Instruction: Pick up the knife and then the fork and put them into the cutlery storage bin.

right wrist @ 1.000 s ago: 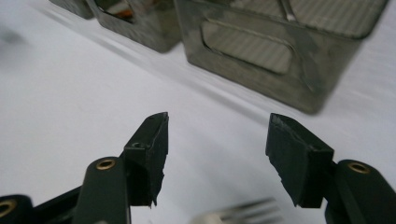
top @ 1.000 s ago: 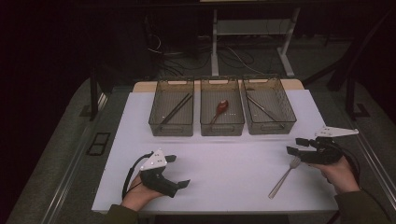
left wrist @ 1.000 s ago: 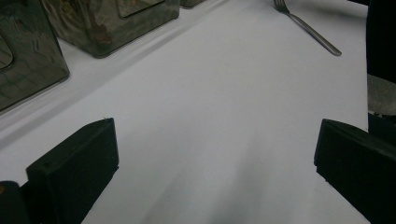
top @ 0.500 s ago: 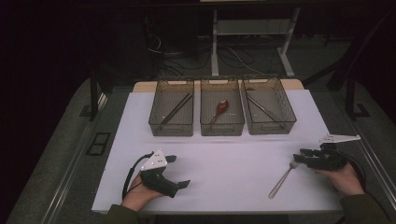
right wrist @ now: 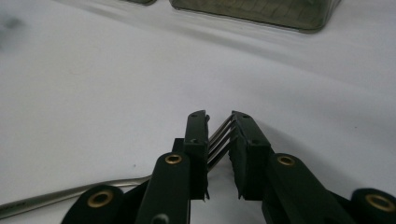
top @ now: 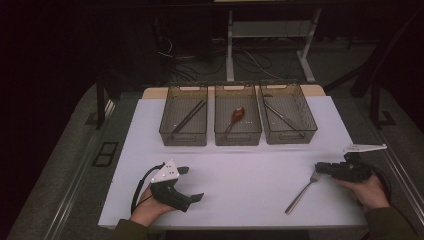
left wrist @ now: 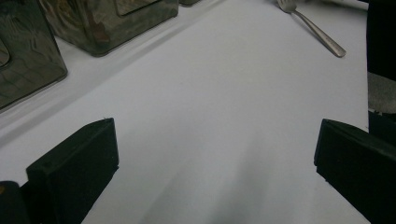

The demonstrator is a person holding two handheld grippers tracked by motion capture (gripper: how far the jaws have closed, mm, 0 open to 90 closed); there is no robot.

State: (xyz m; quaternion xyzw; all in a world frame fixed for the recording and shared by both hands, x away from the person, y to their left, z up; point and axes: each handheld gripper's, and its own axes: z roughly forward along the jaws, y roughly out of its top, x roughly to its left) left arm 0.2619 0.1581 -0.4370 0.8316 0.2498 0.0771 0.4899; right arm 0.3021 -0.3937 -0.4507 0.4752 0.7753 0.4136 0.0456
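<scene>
- The left gripper (top: 189, 184) was held low over the near left part of the white table (top: 240, 165) by the person's left hand (top: 149, 210), with its two black jaws spread wide and nothing between them; in the left gripper view only bare white surface was seen between the jaws.
- The right gripper (top: 320, 168) was held at the near right of the table by the right hand (top: 369, 191), pointing leftward, with its grey three-cornered plate (top: 364, 148) standing above it.
- The jaws of the right gripper had just been closing, and the head of the fork (right wrist: 219, 140) was seen between them in the right gripper view: the tines lay in the narrow gap, with the pads drawn close on either side; whether the pads already pressed on the metal could not be told for certain.
- The fork (top: 301, 192) was lying flat on the table, its handle running from the gripper toward the near edge and to the left, and its head at the jaw tips.
- Farther back, three clear bins were set side by side in a row across the middle of the table.
- Dark chopsticks were seen lying in the left bin (top: 184, 119).
- A reddish-brown spoon (top: 236, 117) was seen in the middle bin (top: 237, 116).
- A slim metal utensil was seen lying aslant in the right bin (top: 287, 114); its kind could not be made out.
</scene>
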